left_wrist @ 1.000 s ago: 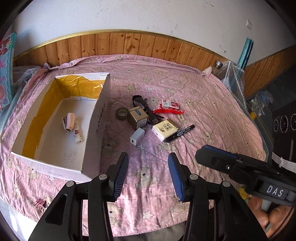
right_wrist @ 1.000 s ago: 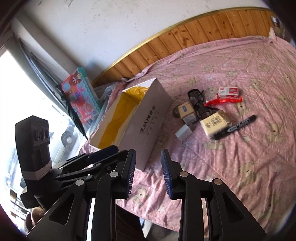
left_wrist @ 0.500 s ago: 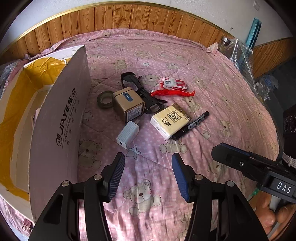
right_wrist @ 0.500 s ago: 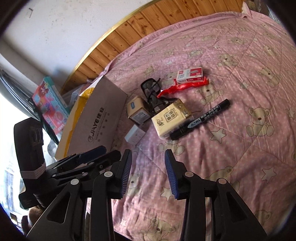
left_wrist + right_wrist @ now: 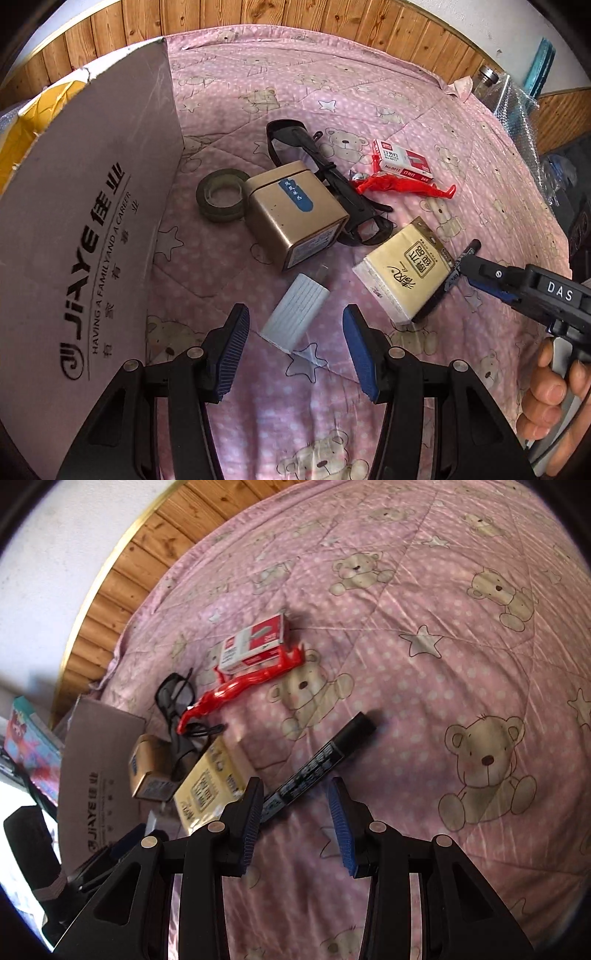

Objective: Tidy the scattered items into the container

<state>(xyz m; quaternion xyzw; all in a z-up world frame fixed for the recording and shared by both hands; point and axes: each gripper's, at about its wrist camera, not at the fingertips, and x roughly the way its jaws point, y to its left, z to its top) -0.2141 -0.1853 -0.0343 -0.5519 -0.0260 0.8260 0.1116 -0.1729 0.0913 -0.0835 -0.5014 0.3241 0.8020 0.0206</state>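
A: How are the grippers seen?

B: The left gripper is held with its pads spread, nothing between them; the white charger is seen just ahead of the gap. The right gripper is likewise held apart and empty, with the marker lying beyond its left pad.

A: Where are the items found?

B: All are scattered on the pink quilt, beside the box. The tape is set against the gold tin. The glasses are laid behind the tin, and the tissue pack is placed to its right, touching the marker. The red clip is seen against the staples.

A: And the box's inside?

B: It is hidden by its wall.
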